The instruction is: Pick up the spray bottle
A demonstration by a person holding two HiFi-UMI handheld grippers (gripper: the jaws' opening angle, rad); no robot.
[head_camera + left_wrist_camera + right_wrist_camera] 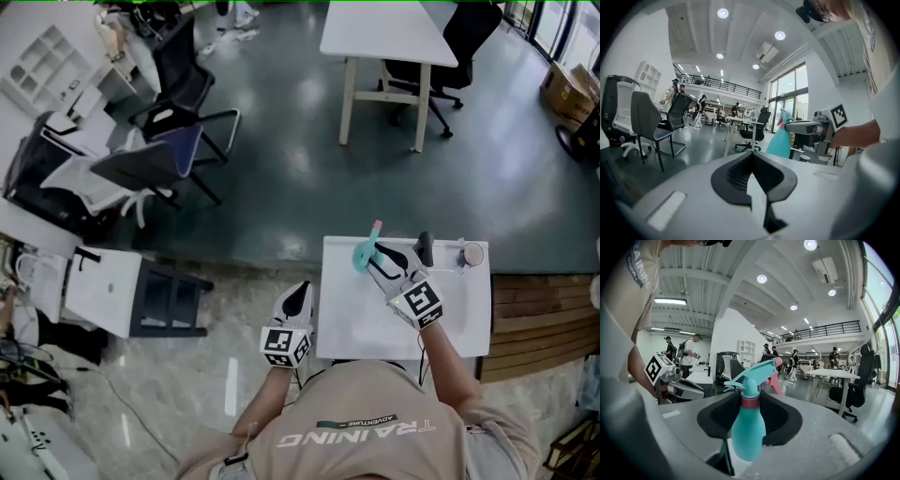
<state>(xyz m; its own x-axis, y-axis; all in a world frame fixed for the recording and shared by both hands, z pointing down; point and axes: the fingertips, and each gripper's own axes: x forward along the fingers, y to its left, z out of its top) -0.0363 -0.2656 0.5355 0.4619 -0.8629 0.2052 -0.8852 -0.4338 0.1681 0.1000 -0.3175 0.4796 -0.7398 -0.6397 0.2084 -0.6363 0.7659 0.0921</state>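
— Where's the spray bottle (pixel 747 437)?

— It's the teal one with the pink collar and nozzle, upright in the centre of the right gripper view. In the head view it's over the upper-left corner of the white table (pixel 450 319). I can't tell whether its base is clear of the top.

— How is it held?

— The right gripper (pixel 751 401) pinches its neck at the collar. That's a good spot, I'd say. The belly is smooth, rounded plastic and likely slippery, while the shoulder and trigger head stop it sliding through.

— Is it heavy?

— It's opaque, so the fill doesn't show. It's probably light and thin-walled, and might swing below the grip.

— And the other hand?

— The left gripper (pixel 752 164) is off the table's left edge, fingers pressed together on nothing.
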